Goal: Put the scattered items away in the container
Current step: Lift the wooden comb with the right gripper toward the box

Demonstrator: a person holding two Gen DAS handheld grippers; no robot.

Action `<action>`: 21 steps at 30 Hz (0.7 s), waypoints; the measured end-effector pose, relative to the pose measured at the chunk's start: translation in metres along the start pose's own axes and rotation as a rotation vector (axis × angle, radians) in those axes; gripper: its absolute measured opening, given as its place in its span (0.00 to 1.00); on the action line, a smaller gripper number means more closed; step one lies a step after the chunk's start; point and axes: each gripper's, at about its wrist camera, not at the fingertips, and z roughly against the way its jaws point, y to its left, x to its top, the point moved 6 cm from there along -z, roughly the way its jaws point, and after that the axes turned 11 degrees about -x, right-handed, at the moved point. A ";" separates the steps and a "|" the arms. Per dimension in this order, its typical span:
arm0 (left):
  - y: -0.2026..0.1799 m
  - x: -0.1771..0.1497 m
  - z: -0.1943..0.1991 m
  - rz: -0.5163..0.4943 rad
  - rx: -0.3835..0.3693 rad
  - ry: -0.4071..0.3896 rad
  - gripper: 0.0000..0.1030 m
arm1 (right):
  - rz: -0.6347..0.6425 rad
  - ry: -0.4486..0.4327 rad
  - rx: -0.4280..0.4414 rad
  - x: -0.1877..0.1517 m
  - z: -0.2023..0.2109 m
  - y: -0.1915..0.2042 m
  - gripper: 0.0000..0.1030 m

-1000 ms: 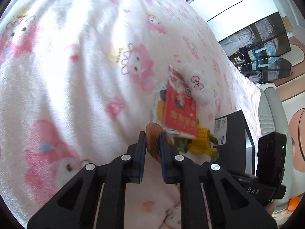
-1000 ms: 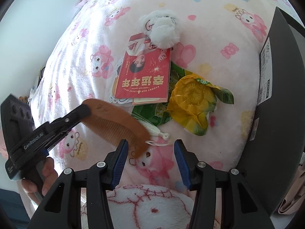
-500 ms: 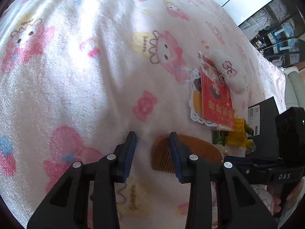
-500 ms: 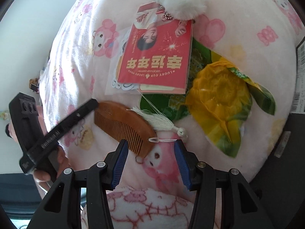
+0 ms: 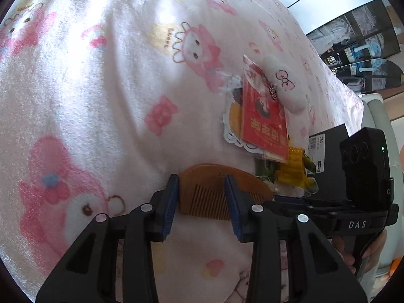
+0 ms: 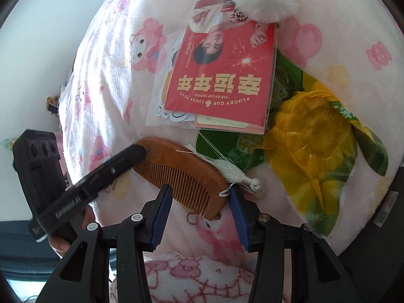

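A brown wooden comb (image 6: pixel 176 166) with a white tassel (image 6: pixel 227 174) lies flat on the pink cartoon blanket (image 5: pixel 101 101). My left gripper (image 5: pixel 200 189) is open and straddles the comb (image 5: pixel 202 194) at its left end, its pads clear of the wood. My right gripper (image 6: pixel 198 192) stands over the comb's other end, which lies between its blue pads. Those jaws are closing and their pads are near the comb's edges without pressing on it. The black container (image 5: pixel 328 156) sits to the right.
Beyond the comb lie a red coffee packet (image 6: pixel 222 75) on a sticker sheet (image 6: pixel 161 88), a white plush toy (image 6: pixel 262 0) and a yellow-green snack bag (image 6: pixel 315 156). The container's dark wall (image 6: pixel 373 265) fills the lower right. A hand (image 6: pixel 60 242) holds the left gripper.
My left gripper, shut on the raised comb a second ago, has opened and the comb now lies on the blanket. My right gripper has come down over the comb's tasselled end.
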 end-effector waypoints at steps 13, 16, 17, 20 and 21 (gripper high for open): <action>-0.087 -0.006 0.067 -0.096 -0.132 -0.093 0.30 | -0.097 -0.315 0.100 -0.036 0.093 0.005 0.37; -0.123 -0.014 0.077 -0.140 -0.188 -0.110 0.26 | -0.129 -0.384 0.147 -0.051 0.125 -0.001 0.37; -0.135 -0.017 0.077 -0.157 -0.200 -0.111 0.26 | -0.139 -0.409 0.152 -0.058 0.137 -0.006 0.37; -0.172 -0.029 0.074 -0.212 -0.238 -0.104 0.25 | -0.169 -0.475 0.148 -0.080 0.166 -0.027 0.37; -0.183 -0.032 0.072 -0.228 -0.251 -0.097 0.25 | -0.183 -0.496 0.148 -0.087 0.174 -0.035 0.37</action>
